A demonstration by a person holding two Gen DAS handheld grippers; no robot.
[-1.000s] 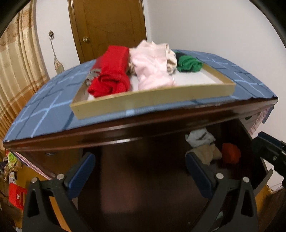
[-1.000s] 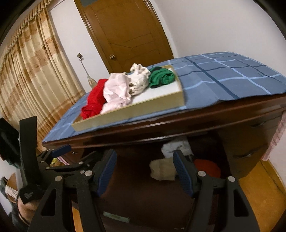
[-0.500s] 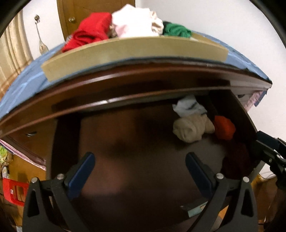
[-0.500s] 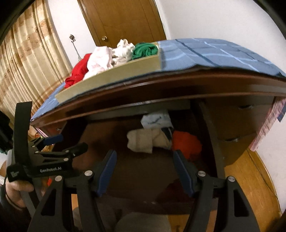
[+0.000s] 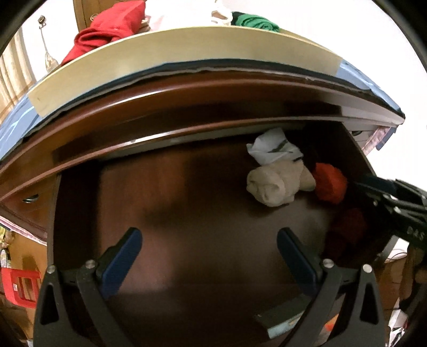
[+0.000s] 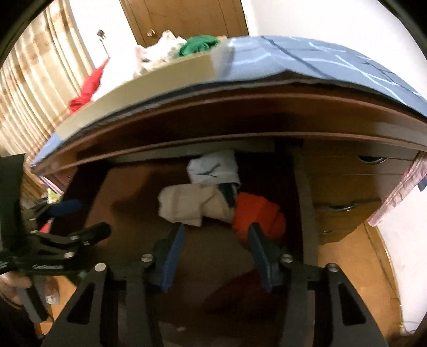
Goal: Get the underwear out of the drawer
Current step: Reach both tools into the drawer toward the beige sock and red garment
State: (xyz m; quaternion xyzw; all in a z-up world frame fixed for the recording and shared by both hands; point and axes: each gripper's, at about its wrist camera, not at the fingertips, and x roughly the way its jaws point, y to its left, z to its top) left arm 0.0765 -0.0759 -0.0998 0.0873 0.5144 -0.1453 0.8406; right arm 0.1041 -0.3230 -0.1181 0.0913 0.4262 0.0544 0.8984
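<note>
The open drawer (image 5: 173, 213) holds a small heap at its right side: a white piece (image 5: 275, 149), a rolled beige piece (image 5: 275, 184), an orange-red piece (image 5: 329, 182) and a dark red piece (image 5: 347, 227). My left gripper (image 5: 208, 240) hangs open over the bare drawer bottom, left of the heap. In the right wrist view my right gripper (image 6: 216, 235) hovers just short of the beige piece (image 6: 186, 205) and the orange-red piece (image 6: 256, 211). Its jaws are closing, with no cloth pressed between them. The white piece (image 6: 213, 168) lies further back.
On the blue checked cloth (image 6: 307, 56) above the drawer stands a cardboard tray (image 5: 186, 48) with red, pale and green garments. Closed drawers with metal handles (image 6: 344, 205) are at the right. A curtain (image 6: 40, 80) hangs at the left, a wooden door (image 6: 186, 16) behind.
Both grippers have sunk from table-top level toward the open drawer and tipped downward. The heap of underwear now looks larger and nearer. The right jaws stand narrower than before.
</note>
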